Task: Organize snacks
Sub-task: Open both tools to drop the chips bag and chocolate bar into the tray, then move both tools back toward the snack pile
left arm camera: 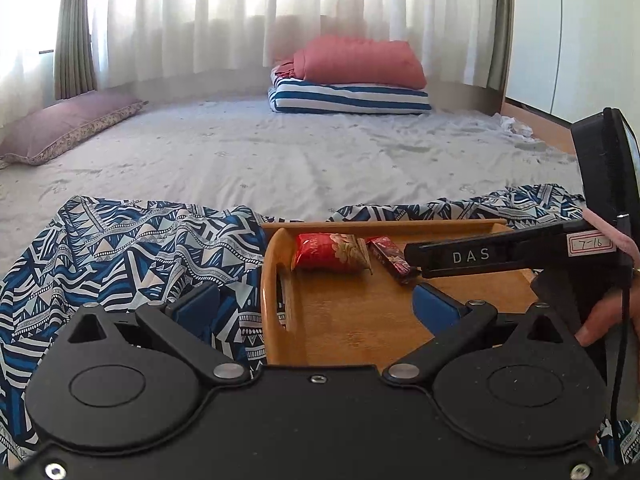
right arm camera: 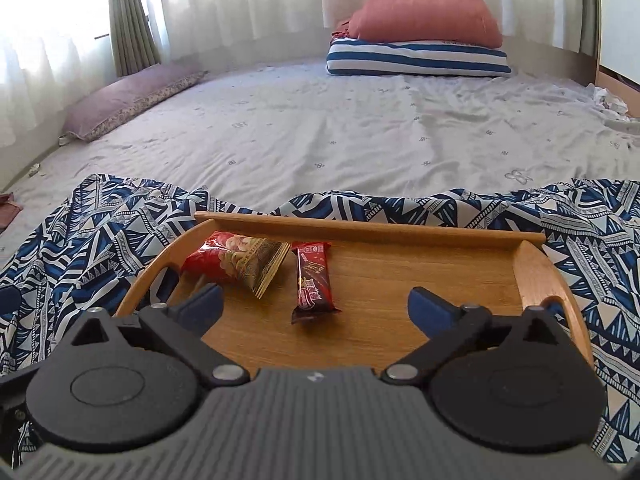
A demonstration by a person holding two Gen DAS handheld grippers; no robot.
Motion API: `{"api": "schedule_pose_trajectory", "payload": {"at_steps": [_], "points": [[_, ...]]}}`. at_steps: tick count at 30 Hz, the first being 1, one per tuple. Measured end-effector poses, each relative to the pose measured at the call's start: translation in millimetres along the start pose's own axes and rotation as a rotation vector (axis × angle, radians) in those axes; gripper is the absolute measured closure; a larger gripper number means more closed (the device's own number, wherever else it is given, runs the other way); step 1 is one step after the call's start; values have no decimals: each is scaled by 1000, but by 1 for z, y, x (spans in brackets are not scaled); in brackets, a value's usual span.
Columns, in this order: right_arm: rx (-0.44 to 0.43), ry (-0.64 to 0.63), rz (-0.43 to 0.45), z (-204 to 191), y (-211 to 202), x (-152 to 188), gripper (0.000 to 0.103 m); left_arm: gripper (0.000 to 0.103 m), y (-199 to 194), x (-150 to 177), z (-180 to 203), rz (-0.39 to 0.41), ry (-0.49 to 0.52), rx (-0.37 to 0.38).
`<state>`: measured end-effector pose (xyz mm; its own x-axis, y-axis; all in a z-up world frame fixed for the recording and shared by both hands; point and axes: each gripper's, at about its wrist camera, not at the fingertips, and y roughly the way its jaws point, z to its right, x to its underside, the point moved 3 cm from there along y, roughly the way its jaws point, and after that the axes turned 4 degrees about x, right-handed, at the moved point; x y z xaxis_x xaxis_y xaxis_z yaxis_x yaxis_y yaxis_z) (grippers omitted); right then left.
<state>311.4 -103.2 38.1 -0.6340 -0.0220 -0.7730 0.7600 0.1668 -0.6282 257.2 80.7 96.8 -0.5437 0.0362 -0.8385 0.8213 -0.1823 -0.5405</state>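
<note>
A wooden tray (right arm camera: pixel 400 320) rests on a blue patterned cloth (right arm camera: pixel 100 224) on the bed. In it lie a red snack bag (right arm camera: pixel 236 262) at the back left and a dark red snack bar (right arm camera: pixel 314 280) beside it. My right gripper (right arm camera: pixel 316 304) hangs open over the tray's near part, the bar lying loose just beyond its blue fingertips. My left gripper (left arm camera: pixel 320 300) is open and empty above the tray's left rim (left arm camera: pixel 272 276). In the left wrist view the snack bag (left arm camera: pixel 330 256) and the bar (left arm camera: pixel 390 258) show, with the right gripper's black body partly covering the bar.
The bed sheet (right arm camera: pixel 360 136) stretches behind the cloth. A purple pillow (right arm camera: pixel 132 96) lies at the left, and a red pillow (right arm camera: pixel 428 18) sits on a striped folded blanket (right arm camera: pixel 416 60) at the back. Curtains hang behind. A hand (left arm camera: pixel 604 320) holds the right gripper's handle.
</note>
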Motion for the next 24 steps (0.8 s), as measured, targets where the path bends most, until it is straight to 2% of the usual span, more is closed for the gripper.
{"api": "schedule_pose_trajectory", "payload": {"at_steps": [8,16,24], "points": [[16,-39,20,7,-46,14,0,0,-38,8,17,26,-19,30],[-5,-41,33,18,-89,46,0,0,-62,42,34,-20,34,22],[-7,-36,63,36,-127,71,0,0,-86,65,53,-29,69,59]]}}
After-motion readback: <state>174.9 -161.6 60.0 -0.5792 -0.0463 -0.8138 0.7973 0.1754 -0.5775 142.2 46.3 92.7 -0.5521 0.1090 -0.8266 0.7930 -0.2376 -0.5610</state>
